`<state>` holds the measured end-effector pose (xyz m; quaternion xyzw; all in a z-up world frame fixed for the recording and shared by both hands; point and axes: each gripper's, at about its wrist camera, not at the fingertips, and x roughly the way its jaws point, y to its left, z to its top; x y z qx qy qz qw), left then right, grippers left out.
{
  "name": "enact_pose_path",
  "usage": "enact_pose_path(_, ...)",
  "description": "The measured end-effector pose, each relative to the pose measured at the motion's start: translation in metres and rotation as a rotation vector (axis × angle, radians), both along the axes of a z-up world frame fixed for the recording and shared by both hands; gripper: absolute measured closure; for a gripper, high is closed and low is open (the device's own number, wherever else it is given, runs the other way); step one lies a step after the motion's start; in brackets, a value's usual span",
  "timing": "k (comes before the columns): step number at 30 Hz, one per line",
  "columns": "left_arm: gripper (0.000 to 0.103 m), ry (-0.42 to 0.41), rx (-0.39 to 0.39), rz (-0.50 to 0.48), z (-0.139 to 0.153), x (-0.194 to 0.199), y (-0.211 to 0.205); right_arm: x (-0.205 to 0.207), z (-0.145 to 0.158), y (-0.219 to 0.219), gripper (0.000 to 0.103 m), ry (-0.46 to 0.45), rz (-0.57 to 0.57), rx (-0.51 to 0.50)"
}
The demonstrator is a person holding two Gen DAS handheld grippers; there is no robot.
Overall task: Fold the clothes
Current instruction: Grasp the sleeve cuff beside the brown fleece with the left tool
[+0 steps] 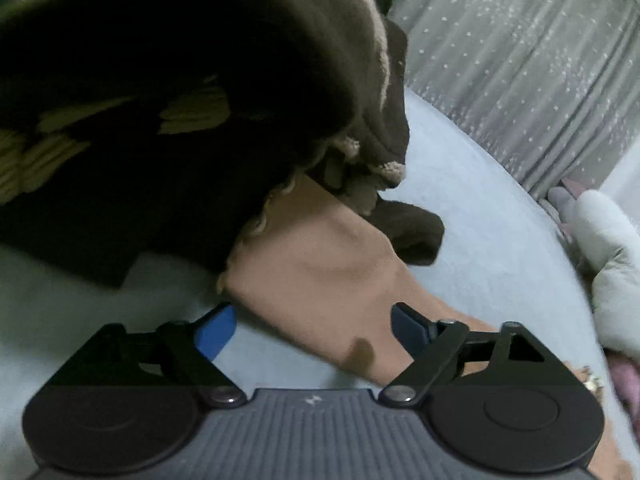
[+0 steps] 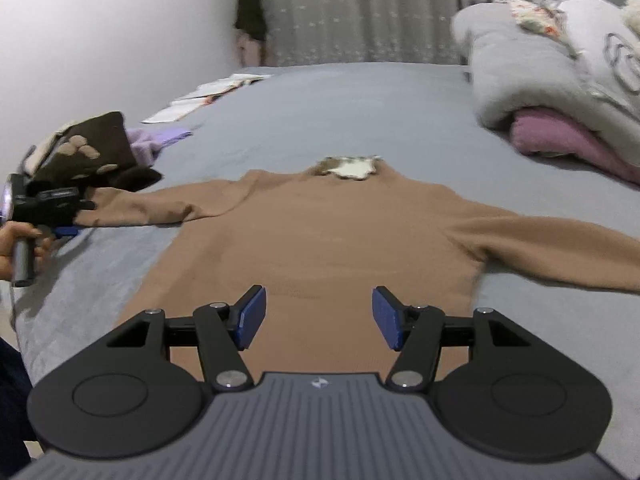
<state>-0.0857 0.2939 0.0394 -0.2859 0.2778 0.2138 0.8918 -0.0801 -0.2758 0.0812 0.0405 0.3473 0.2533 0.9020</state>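
Flat now, tan sweater [image 2: 320, 236], sleeves outspread.

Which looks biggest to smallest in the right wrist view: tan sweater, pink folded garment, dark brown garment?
1. tan sweater
2. pink folded garment and dark brown garment: alike in apparent size and both partly hidden, so unranked.

Your tan sweater [image 2: 320, 232] loses its right sleeve off the frame edge at three o'clock. At nine o'clock, the dark brown garment [image 1: 160, 120] hides the left sleeve's cuff, and those papers [image 2: 208, 96] at eleven o'clock blur beyond reading.

Curtain [image 2: 360, 12], papers [image 2: 208, 94], grey bedsheet [image 2: 340, 112]
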Motion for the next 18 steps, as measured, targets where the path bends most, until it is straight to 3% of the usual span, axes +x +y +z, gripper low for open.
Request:
enact_pose_path(2, 0.005, -0.01, 0.035, 0.015, -0.002, 0.006, -0.002, 0.005, -0.007, 0.007, 0.042, 0.02, 0.023, -0.033)
enact_pose_path(3, 0.012, -0.015, 0.04, 0.022, -0.002, 0.006, -0.002, 0.006, -0.008, 0.008, 0.042, 0.019, 0.033, -0.042)
enact_pose_path(4, 0.033, -0.028, 0.04, 0.024, -0.002, 0.006, -0.002, 0.007, -0.008, 0.009, 0.042, 0.019, 0.037, -0.036)
enact_pose_path(5, 0.044, -0.037, 0.027, 0.026, -0.001, 0.006, -0.001, 0.008, -0.006, 0.007, 0.042, 0.02, 0.036, -0.019)
enact_pose_path(6, 0.062, -0.04, 0.007, 0.031, 0.0, 0.006, 0.001, 0.01, -0.005, 0.004, 0.042, 0.023, 0.032, 0.0)
enact_pose_path(7, 0.09, -0.042, -0.013, 0.039, 0.0, 0.005, 0.004, 0.011, -0.004, 0.002, 0.042, 0.024, 0.029, 0.016)
enact_pose_path(8, 0.096, -0.044, -0.033, 0.048, -0.001, 0.002, 0.008, 0.011, -0.004, -0.001, 0.042, 0.023, 0.026, 0.026)
enact_pose_path(13, 0.099, -0.083, -0.08, 0.065, 0.004, -0.007, 0.01, 0.009, 0.001, -0.004, 0.042, 0.011, 0.024, 0.04)
enact_pose_path(18, 0.099, -0.172, -0.196, 0.119, 0.015, -0.039, 0.01, 0.003, 0.001, -0.002, 0.042, 0.009, 0.025, 0.043)
